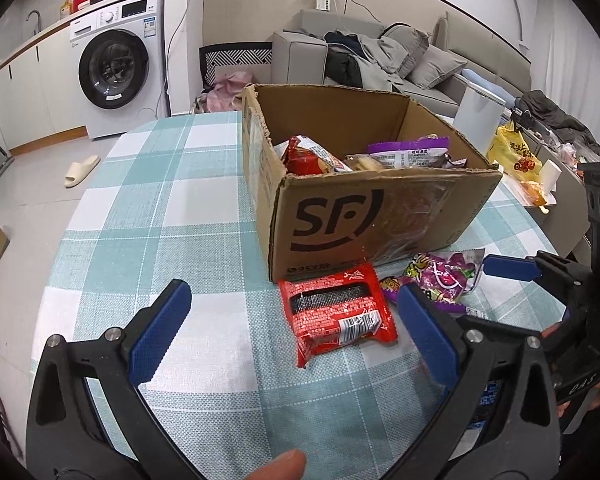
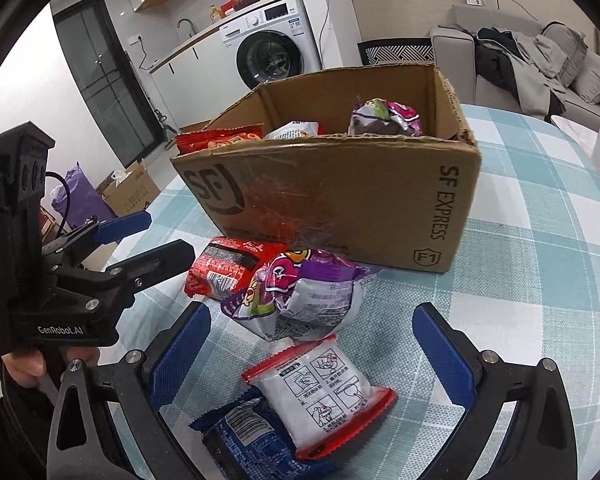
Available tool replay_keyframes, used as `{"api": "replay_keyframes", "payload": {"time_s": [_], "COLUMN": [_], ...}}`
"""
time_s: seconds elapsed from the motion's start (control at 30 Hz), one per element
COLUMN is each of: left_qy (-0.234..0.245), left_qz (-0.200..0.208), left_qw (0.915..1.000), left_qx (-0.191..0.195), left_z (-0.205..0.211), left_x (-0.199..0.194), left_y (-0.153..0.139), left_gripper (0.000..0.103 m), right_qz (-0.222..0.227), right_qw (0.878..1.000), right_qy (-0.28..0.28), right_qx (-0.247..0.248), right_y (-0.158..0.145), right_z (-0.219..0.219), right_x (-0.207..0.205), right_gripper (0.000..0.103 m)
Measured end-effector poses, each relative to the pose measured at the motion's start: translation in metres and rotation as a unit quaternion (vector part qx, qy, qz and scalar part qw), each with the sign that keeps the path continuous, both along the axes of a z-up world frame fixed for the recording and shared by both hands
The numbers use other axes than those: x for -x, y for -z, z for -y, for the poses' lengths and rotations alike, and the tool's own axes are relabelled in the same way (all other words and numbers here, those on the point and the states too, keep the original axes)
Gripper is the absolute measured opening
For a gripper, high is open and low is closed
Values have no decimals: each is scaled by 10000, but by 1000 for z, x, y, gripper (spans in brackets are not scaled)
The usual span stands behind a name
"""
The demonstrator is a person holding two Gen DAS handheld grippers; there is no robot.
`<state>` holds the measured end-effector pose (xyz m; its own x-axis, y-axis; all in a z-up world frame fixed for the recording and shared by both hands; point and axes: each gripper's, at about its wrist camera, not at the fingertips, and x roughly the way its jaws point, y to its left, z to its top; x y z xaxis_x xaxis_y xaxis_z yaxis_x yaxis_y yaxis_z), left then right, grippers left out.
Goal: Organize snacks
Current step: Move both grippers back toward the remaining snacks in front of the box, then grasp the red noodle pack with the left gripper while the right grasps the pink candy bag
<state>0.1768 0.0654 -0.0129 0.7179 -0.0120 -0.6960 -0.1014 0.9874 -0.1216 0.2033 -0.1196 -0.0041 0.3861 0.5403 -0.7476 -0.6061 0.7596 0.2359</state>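
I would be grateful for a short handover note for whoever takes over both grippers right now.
Left gripper: open, empty, over the red packet on the table.
Right gripper: open, empty, over the white packet with red edges, which lies partly on a blue packet.
A purple packet lies between those and the cardboard box.
Done: several snacks already sit in the box.
Left: four packets remain on the checked tablecloth in front of the box; likely they go in next.

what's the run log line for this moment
left gripper: open, over red packet | right gripper: open, over white-red packet | box: partly filled
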Motion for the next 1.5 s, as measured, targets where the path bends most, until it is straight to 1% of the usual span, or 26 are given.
{"api": "replay_keyframes", "payload": {"time_s": [0.1, 0.17, 0.3, 0.53, 0.73, 0.83, 0.9, 0.93, 1.13, 1.2, 1.27, 1.3, 1.37, 1.5], "left_qy": [-12, -22, -15, -23, 12, 33, 48, 52, 80, 94, 106, 113, 124, 126], "left_qz": [-26, -58, -115, -127, -172, -188, -195, -193, -226, -235, -251, -253, -261, -290], "left_qw": [10000, 10000, 9999, 9999, 9998, 9998, 9998, 9998, 9997, 9997, 9996, 9996, 9996, 9995], "left_qx": [-17, -23, -32, -27, -24, -40, -42, -43, -47, -50, -54, -57, -61, -49], "left_z": [-1, -2, -2, -1, 1, 3, 3, 4, 6, 6, 8, 9, 10, 9], "left_x": [-1, -1, -4, -3, -5, -5, -5, -5, -6, -7, -7, -6, -7, -9], "left_y": [1, 3, 7, 10, 13, 15, 15, 16, 17, 18, 18, 19, 19, 21], "left_gripper": [103, 103, 103, 103, 103, 103, 103, 103, 103, 103, 103, 103, 103, 103], "right_qz": [-48, -124, -239, -181, -88, -51, -61, -83, -130, -114, -192, -226, -295, -343], "right_qw": [9999, 9996, 9991, 9986, 9978, 9977, 9976, 9977, 9983, 9985, 9986, 9987, 9986, 9983], "right_qy": [-17, 94, 318, 496, 630, 657, 670, 659, 549, 517, 480, 466, 423, 405], "right_qx": [113, 241, 137, 57, 170, 143, 134, 109, 109, 128, 73, 29, -76, -245], "right_y": [6, 11, 13, 10, 12, 13, 13, 14, 15, 16, 17, 18, 18, 16], "right_z": [-5, -7, -3, -2, 1, -1, 2, 3, 1, 0, 1, 2, 4, 10], "right_x": [-2, -6, -15, -20, -20, -21, -20, -20, -16, -15, -16, -16, -16, -14], "right_gripper": [103, 103, 103, 103, 103, 102, 97, 94, 92, 89, 80, 78, 69, 59]}}
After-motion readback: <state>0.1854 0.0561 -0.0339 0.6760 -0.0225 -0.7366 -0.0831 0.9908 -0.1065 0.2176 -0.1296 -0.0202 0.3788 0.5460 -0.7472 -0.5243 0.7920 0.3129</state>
